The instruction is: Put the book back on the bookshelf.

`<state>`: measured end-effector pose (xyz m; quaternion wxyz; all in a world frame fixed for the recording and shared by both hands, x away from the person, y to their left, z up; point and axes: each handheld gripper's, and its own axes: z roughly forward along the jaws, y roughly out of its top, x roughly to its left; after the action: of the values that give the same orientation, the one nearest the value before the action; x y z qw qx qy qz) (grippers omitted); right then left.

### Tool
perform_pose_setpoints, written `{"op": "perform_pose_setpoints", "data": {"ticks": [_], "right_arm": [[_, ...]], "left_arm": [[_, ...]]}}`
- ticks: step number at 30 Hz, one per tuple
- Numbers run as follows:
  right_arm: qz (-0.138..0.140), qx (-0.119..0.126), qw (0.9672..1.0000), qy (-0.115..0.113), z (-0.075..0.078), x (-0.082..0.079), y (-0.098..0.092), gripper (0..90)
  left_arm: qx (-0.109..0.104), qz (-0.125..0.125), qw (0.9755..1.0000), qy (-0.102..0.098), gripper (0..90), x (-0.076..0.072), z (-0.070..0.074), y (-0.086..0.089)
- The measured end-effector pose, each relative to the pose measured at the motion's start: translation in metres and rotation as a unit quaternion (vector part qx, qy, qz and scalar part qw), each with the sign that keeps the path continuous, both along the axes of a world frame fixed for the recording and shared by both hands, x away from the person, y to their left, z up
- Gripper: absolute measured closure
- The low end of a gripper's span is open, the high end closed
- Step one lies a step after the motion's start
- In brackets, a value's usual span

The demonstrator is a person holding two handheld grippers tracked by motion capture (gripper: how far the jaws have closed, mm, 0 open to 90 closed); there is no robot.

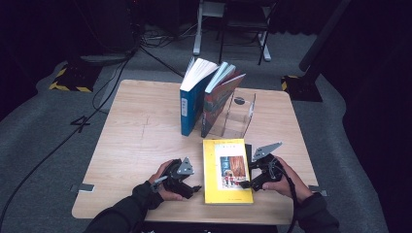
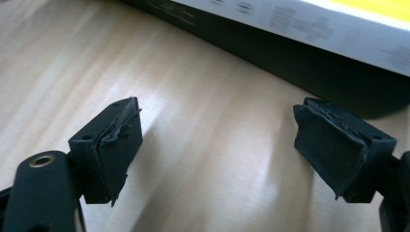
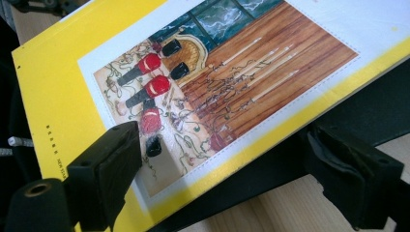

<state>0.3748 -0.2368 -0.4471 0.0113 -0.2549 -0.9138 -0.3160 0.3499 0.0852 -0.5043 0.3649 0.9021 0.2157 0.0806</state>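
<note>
The yellow book lies flat between my grippers, long axis running away from me; my right gripper straddles its near edge with jaws wide, and my left gripper stands open beside it on the worktop.

Dark long sleeves are worn on both forearms, with ribbed cuffs at the wrists. Each hand is closed on a black gripper: the left gripper and the right gripper are each topped by a grey three-cornered plate, and a black cable is trailed from the right one. Black, rough-edged rubber pads and round screw holes are seen on the jaws
</note>
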Motion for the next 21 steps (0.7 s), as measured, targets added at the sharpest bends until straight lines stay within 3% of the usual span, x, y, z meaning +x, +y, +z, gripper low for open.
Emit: {"op": "perform_pose_setpoints", "data": {"ticks": [4,11,16,21], "right_arm": [[0.001,0.001,1.0000,-0.005,0.000,-0.001,0.000,14.5],[0.004,-0.008,0.9987,-0.050,0.009,-0.006,0.004,19.4],[0.010,-0.005,0.9983,-0.057,0.011,-0.007,0.003,20.3],[0.009,0.020,0.9976,-0.066,0.015,-0.004,0.004,21.9]], "left_arm": [[0.000,0.010,0.9999,0.002,16.8,0.011,0.000,-0.001],[-0.001,0.010,1.0000,0.001,16.9,0.012,0.000,-0.002],[0.000,0.010,0.9999,0.001,17.1,0.013,0.000,-0.002],[-0.001,0.003,1.0000,-0.001,19.8,0.016,0.001,-0.001]]}}
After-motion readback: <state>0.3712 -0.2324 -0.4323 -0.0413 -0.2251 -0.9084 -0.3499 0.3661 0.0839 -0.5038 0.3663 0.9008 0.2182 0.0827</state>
